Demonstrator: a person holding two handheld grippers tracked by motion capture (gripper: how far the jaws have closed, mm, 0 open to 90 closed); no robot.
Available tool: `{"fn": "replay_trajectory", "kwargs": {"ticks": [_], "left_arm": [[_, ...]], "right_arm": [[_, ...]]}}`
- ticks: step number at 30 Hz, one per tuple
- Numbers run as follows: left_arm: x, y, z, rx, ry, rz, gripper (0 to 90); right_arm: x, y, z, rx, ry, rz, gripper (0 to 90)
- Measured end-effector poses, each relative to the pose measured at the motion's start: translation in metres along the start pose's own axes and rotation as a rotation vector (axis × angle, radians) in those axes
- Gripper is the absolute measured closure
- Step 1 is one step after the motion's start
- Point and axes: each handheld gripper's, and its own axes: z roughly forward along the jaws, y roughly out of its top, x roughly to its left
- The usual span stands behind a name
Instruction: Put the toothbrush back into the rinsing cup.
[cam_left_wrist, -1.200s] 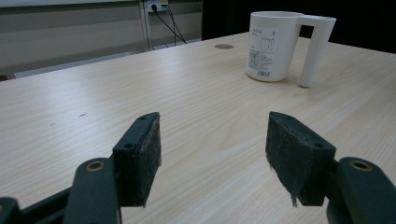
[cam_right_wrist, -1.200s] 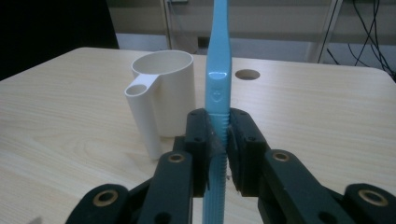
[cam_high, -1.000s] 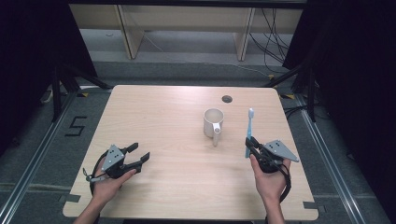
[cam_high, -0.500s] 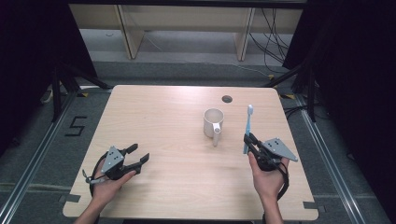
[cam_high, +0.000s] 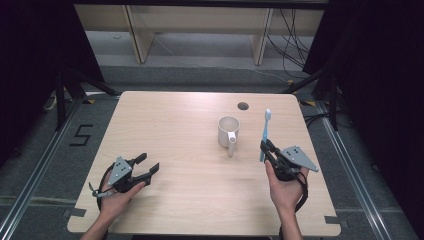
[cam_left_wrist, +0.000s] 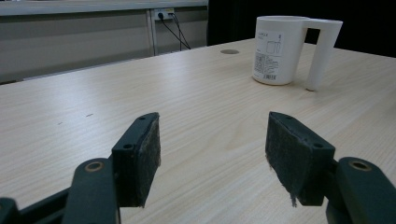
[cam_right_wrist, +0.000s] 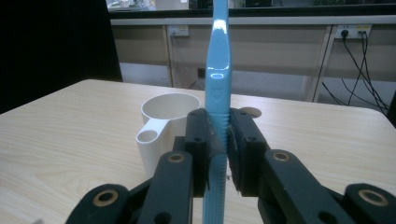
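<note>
Pale wooden table (cam_high: 190, 150) before a dark backdrop: the right tool (cam_high: 265, 147) clamps a blue toothbrush (cam_high: 265, 132) near its lower end, long axis upright, just right of the white mug (cam_high: 228, 131). The left tool (cam_high: 147, 167) rests with jaws apart and empty, well away from it. Bristles are too small to resolve, and the brush head is cut off in the right gripper view.
</note>
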Motion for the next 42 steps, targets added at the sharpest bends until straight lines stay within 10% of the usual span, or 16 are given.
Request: {"fn": "replay_trajectory", "kwargs": {"ticks": [42], "left_arm": [[-0.002,0.0,-0.001,0.017,0.023,-0.006,35.4]], "right_arm": [[0.009,0.022,0.017,-0.04,0.005,0.003,79.3]]}}
